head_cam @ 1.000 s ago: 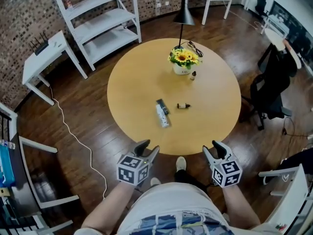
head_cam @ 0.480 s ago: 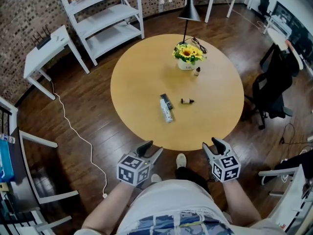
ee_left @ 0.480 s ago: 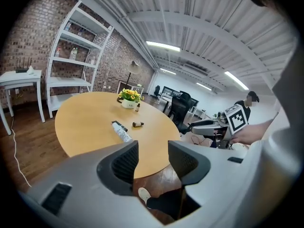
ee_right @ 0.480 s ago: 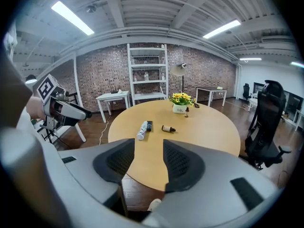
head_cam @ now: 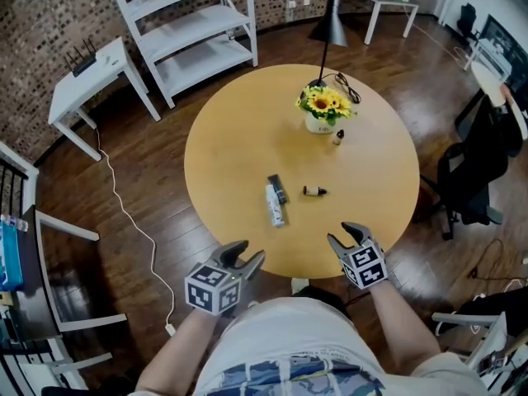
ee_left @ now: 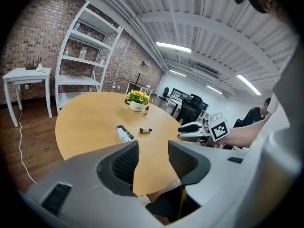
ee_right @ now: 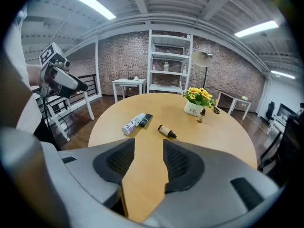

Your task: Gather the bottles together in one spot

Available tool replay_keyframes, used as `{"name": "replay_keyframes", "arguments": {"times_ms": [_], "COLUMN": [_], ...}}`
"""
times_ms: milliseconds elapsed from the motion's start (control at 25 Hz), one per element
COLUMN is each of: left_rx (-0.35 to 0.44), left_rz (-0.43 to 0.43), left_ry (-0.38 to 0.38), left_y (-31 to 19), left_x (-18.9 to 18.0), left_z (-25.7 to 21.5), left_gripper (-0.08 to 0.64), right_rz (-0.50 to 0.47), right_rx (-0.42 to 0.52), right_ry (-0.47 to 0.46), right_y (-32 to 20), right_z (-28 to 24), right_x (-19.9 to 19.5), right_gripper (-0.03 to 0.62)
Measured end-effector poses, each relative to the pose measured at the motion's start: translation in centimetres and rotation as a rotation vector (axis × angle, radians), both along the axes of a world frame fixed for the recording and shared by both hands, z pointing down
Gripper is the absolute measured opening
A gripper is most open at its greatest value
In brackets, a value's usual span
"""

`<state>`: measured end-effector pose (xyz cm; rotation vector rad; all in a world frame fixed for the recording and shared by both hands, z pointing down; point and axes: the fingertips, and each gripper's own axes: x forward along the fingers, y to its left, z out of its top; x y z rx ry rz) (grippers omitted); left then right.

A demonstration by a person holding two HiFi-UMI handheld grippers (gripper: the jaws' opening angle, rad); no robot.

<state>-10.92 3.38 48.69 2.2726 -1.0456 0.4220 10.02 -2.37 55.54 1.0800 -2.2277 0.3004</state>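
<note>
your right gripper [head_cam: 345, 234] hangs open, empty; the left gripper [head_cam: 247, 255] has just been opening its jaws, nothing between them. ahead of your fingertips [head_cam: 333, 239], on the round table [head_cam: 223, 139], lie a white spray bottle [head_cam: 274, 207] and a small brown bottle [head_cam: 313, 191]: close across their width. the tiny bottle [head_cam: 337, 137] by the flowerpot [head_cam: 318, 124] is hard to read.

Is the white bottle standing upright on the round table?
No, the white bottle lies on its side on the round table.
</note>
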Motion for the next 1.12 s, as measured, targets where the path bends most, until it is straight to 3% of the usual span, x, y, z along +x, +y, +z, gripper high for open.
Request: {"name": "replay_keyframes", "arguments": {"times_ms": [280,560,840,960,1120], "left_rx": [-0.054,-0.115,-0.158,-0.168,-0.172], "left_rz": [-0.063,-0.168,-0.185,-0.180,-0.158], "left_ry": [-0.040,-0.069,-0.089,-0.096,-0.106], "left_y": [-3.3,-5.7,-5.9,-6.0,-6.4], "left_x": [2.5,3.0,4.4,5.0,5.7], "left_z": [1.0,2.0,3.1,3.5,3.7], "left_gripper": [0.172,0.172,0.172,0.172,0.172], "right_rz": [-0.192,-0.390,-0.572,-0.633,-0.653], "right_rx": [-0.048,-0.075,-0.122,-0.128,-0.100], "right_ry": [0.054,0.172,0.177,0.175,0.189], "right_y": [-9.0,-15.4,-16.3,-16.0,-15.5], "right_z": [5.8,11.1,13.5,13.5,12.8], "right_x": [1.4,1.9,0.5,0.4,0.5], "right_gripper": [0.207,0.198,0.193,0.100,0.095]}}
